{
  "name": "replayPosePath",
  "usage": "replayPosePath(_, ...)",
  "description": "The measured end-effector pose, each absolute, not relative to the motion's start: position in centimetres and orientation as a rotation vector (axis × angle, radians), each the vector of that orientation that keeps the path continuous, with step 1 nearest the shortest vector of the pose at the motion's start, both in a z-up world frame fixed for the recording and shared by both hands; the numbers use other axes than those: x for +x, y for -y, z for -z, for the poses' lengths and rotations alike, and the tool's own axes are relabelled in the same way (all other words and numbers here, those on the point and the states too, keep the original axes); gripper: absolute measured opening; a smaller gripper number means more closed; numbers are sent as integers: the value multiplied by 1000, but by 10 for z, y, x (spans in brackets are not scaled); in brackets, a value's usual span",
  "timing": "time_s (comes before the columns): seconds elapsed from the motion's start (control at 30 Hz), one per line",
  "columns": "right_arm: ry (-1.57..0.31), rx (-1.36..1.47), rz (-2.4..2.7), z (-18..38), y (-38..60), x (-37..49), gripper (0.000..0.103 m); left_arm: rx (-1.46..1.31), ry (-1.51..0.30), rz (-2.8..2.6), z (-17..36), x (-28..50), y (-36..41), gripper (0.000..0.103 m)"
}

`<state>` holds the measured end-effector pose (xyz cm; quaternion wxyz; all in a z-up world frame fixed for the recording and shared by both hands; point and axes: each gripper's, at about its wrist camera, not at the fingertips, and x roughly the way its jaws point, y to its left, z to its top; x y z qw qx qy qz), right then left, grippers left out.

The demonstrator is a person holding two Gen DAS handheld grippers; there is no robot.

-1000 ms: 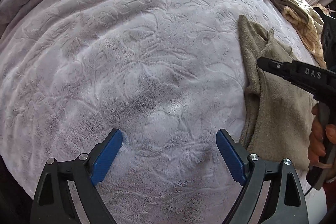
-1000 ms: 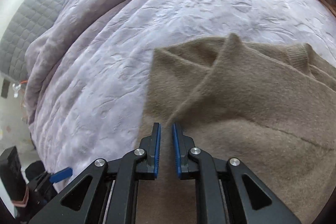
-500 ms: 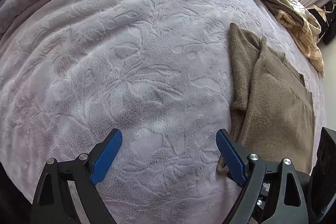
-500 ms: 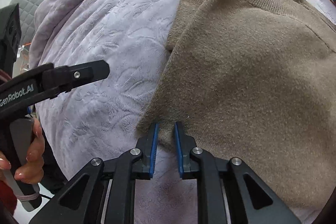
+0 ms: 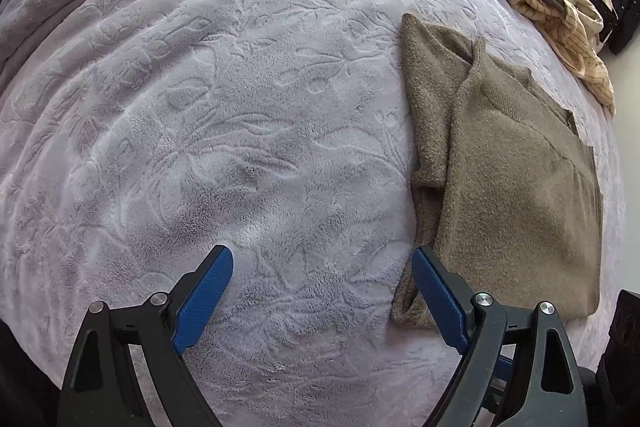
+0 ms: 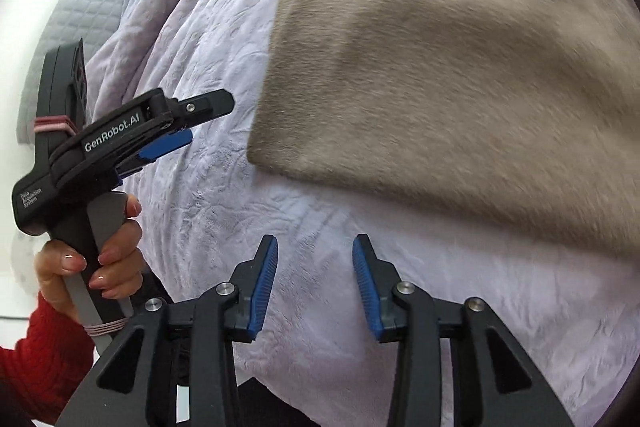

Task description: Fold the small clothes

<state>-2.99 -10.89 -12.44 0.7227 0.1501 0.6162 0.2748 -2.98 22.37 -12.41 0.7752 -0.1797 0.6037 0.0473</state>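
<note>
While both the left hand-held gripper point(image 5: 322, 281) and right hand-held gripper point(image 6: 314, 277) gape empty, the folded sweater point(image 5: 508, 183) lies lengthwise away from them.

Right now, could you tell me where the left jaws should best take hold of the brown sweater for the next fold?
Probably the loose sleeve end at the sweater's near left corner. It sticks out past the folded body onto the blanket, beside the open left gripper, so come in low from the left.
</note>
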Motion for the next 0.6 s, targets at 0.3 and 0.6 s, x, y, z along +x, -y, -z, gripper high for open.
replayPosePath(0.3,-1346,524,-568,131,125,-26,43,-349,-1331,-83,124,-26,-209,91)
replayPosePath(0.6,-1312,722,-540,140,141,-21,44,-340,-1359,-78,128,-24,-202,91)
